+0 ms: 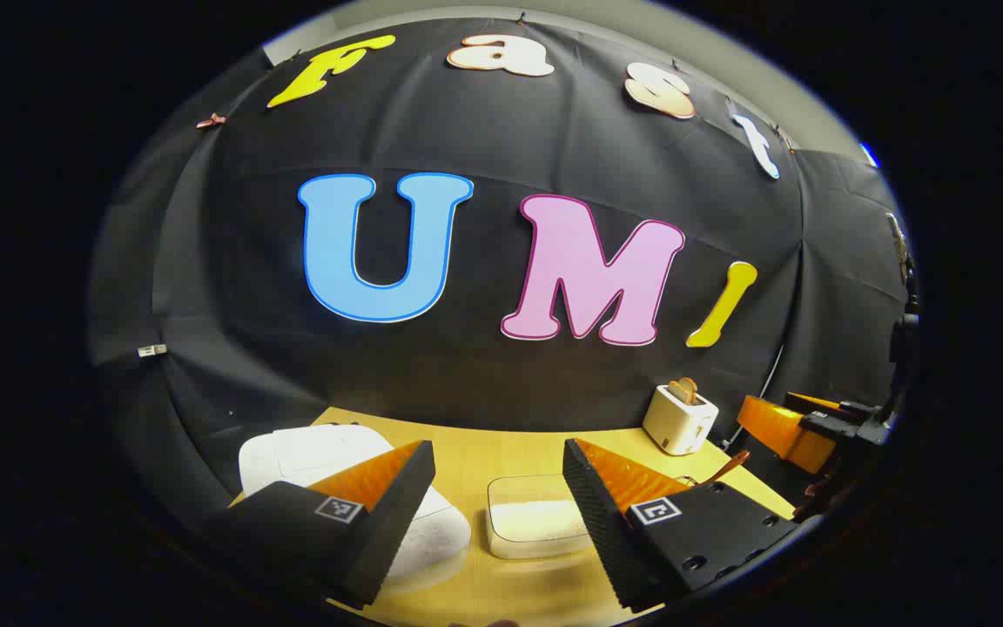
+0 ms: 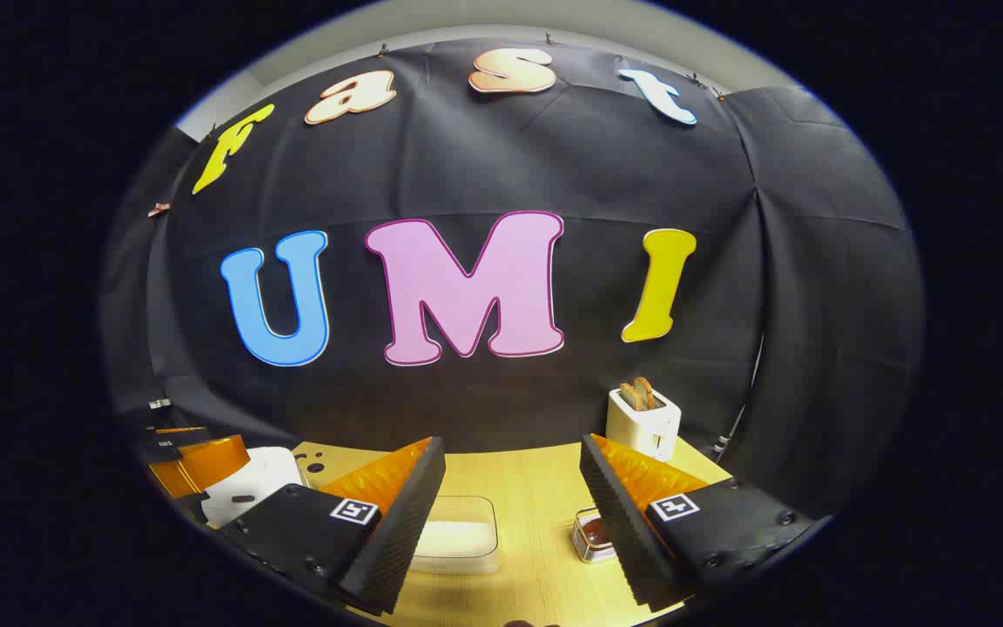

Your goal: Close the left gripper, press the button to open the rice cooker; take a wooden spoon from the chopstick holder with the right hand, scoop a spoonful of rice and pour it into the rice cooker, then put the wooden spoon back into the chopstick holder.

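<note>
A white rice cooker (image 1: 327, 457) with its lid down sits on the wooden table (image 1: 501, 453) at the left, partly behind my left gripper's left finger. My left gripper (image 1: 497, 453) is open above the table with nothing between its fingers. Ahead of it lies a clear box of rice (image 1: 536, 518). A brown spoon handle (image 1: 722, 470) pokes out past the right finger. My right gripper (image 2: 512, 444) is open and empty, above the rice box (image 2: 462, 535) and a metal chopstick holder (image 2: 593, 535). The rice cooker (image 2: 253, 483) lies to its left.
A white toaster (image 1: 680, 418) with toast in it stands at the back right of the table, near the black cloth wall. The right gripper (image 1: 784, 422) shows at the right edge of the left gripper view. The left gripper (image 2: 192, 453) shows at the left of the right gripper view.
</note>
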Demonstrator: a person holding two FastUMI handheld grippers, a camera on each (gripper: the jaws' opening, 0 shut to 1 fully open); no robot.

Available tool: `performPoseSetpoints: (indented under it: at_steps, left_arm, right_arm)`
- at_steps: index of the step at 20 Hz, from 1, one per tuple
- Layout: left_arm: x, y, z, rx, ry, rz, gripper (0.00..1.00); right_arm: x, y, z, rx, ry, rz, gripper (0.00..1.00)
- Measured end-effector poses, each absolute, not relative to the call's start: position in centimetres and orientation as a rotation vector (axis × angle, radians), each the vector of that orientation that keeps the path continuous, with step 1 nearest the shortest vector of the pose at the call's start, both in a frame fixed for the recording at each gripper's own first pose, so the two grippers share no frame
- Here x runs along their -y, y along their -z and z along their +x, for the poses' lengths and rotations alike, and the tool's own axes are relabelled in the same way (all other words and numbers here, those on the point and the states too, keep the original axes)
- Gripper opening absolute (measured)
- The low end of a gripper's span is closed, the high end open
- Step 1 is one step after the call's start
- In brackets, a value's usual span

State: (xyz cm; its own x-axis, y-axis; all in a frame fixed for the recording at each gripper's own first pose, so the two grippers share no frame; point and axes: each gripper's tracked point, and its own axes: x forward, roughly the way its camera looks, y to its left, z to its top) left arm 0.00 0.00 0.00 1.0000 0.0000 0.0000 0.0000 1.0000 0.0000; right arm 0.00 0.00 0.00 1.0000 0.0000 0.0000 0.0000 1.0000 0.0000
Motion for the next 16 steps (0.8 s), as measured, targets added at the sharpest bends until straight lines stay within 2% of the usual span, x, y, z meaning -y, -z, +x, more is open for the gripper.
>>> performPoseSetpoints:
  at_steps: [4,5,6,16]
  left_arm:
    - [0.7,0.5,0.4,-0.019,-0.016,-0.005,0.96]
    - [0.9,0.8,0.4,-0.027,-0.017,-0.005,0.92]
    - [0.9,0.8,0.4,-0.031,-0.018,-0.001,0.96]
    - [-0.5,1.3,0.1,-0.045,-0.074,-0.009,0.96]
  right_arm:
    - [1.2,0.4,0.7,-0.015,0.004,0.001,0.97]
    - [1.4,0.3,0.8,-0.011,0.007,0.004,0.97]
    - [1.5,0.4,1.0,-0.012,0.010,0.004,0.97]
    - [0.7,1.3,1.3,-0.033,-0.023,0.013,0.97]
